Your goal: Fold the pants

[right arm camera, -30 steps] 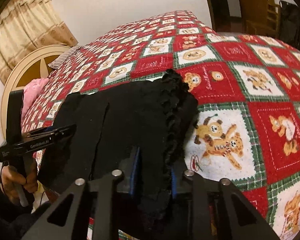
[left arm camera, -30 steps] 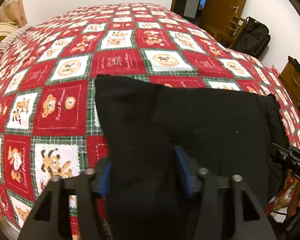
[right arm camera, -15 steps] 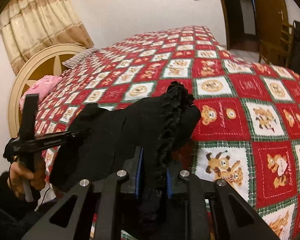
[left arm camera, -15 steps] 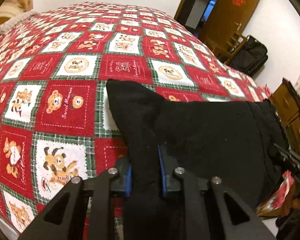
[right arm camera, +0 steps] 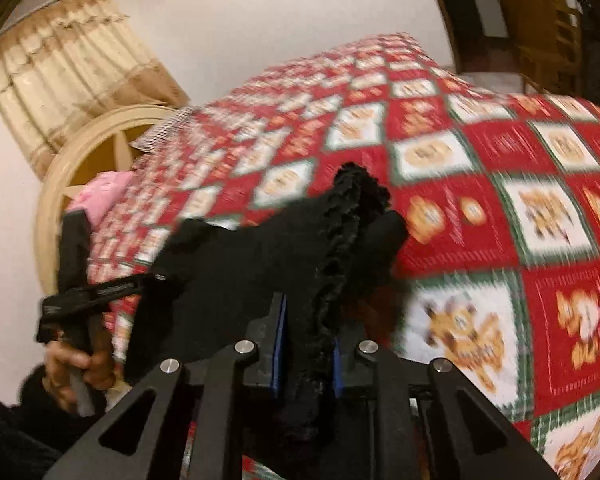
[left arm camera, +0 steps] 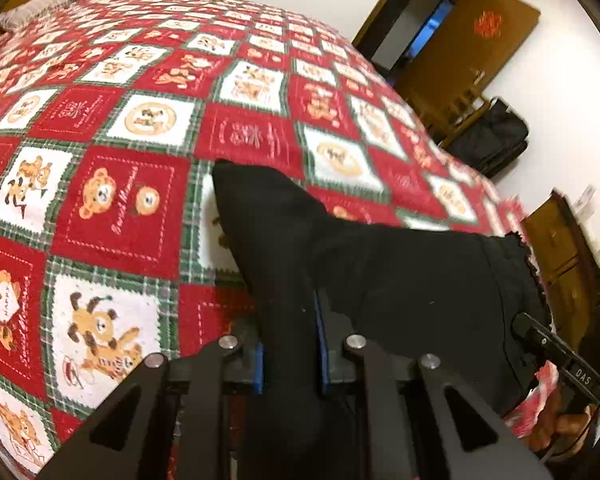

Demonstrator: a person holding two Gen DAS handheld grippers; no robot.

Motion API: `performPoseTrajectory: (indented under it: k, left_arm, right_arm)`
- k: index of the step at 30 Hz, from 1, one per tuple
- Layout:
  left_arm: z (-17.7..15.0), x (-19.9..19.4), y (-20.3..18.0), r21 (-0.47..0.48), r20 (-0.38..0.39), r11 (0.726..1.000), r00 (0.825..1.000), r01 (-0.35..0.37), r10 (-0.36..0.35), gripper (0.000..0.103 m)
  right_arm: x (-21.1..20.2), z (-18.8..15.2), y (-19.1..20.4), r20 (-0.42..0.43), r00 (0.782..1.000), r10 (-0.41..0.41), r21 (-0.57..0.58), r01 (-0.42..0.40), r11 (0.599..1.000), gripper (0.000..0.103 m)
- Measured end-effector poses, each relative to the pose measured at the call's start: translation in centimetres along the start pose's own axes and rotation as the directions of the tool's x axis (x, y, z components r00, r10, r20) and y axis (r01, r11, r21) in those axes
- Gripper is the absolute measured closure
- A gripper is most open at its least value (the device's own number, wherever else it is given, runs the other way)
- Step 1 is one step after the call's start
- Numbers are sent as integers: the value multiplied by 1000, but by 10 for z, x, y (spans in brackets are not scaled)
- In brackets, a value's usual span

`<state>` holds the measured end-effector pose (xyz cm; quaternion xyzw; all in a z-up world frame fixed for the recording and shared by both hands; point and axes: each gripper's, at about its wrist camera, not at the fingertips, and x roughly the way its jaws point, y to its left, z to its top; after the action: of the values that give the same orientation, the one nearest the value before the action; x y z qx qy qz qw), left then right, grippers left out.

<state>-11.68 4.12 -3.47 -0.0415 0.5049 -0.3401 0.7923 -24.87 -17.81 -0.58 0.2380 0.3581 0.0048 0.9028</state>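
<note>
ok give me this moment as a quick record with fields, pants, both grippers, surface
pants: black, partly lifted off the bed, far corner draped on the quilt
left gripper: its jaws have just been closing, now shut on the pants
right gripper: shut on the pants at the frilled edge
quilt: red, white and green bear patchwork covering the bed
fold: not yet made

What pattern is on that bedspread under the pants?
Red and white squares with cartoon bears, edged in green plaid: the bedspread shows sharpest in the left wrist view.
</note>
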Motion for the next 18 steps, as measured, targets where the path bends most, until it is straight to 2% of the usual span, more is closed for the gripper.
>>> performPoseTrajectory:
  k: [5, 8, 11, 14, 18]
  left_arm:
    - [22, -35, 0, 4, 104, 1000, 995, -8, 8, 84]
    - [45, -59, 13, -12, 184, 998, 981, -55, 56, 84]
    - [74, -77, 35, -51, 267, 989, 952, -141, 150, 84]
    - [93, -82, 56, -104, 308, 971, 921, -216, 238, 84]
    - [113, -78, 93, -196, 334, 932, 873, -304, 355, 84]
  right_arm:
    - [3, 39, 42, 5, 996, 89, -118, -88, 989, 85]
    - [20, 67, 70, 12, 995, 102, -213, -97, 972, 85]
    - [51, 101, 90, 15, 991, 136, -247, -128, 960, 85]
    - [92, 131, 113, 23, 990, 140, -299, -127, 946, 85]
    - [156, 152, 143, 33, 995, 89, -402, -68, 913, 85]
